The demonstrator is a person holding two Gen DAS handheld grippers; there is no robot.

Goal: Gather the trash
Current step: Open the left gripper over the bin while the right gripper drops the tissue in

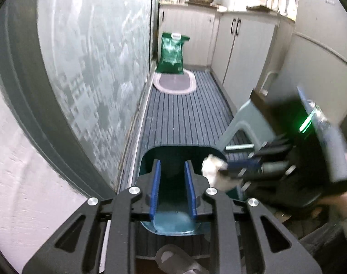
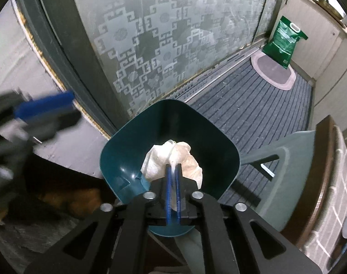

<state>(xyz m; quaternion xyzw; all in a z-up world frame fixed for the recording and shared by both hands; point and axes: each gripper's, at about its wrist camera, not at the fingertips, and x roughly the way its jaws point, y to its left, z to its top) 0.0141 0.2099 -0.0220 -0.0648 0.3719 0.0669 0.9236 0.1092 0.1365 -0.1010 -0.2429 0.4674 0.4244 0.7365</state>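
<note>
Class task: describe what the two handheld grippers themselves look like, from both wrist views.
Both the left gripper and the right gripper have matte black frames with cut-out slots, round silver bolts and flat blue fingers. The right one's black body carries a glowing green light.

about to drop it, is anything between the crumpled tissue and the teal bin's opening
Nothing visible is. The crumpled tissue hangs from the right gripper directly over the open teal bin. The left gripper has nothing between its fingers.

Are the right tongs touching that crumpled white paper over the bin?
Touching. The right wrist view shows the right tongs pinching the crumpled white paper over the teal bin.
</note>
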